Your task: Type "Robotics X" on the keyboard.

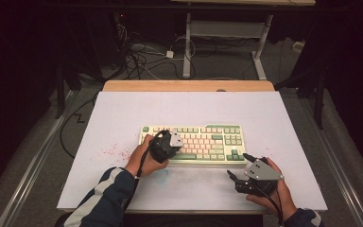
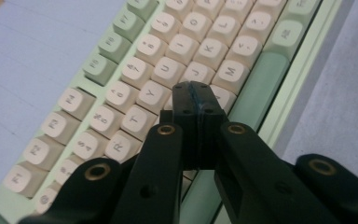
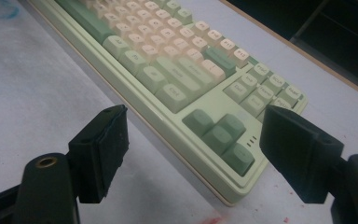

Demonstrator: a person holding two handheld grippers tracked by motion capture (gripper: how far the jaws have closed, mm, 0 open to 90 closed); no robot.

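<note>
While left gripper [image 2: 197,100] hung over keyboard [image 1: 194,142] mid-table, jaws were pressed together, empty, tips meeting as one blunt point near H key, likely for key-pressing. Right gripper [image 3: 193,156] waited beside keyboard's near-right corner, jaws spread wide, empty.

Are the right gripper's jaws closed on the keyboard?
No, in the right gripper view the right gripper has its jaws wide apart, with only the keyboard corner seen between them, untouched.

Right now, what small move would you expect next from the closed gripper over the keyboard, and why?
Probably a short press straight down. The left gripper is shut with nothing between its jaws, its tip poised among the letter keys of the keyboard, beside the H. The right gripper waits open on the table.
</note>
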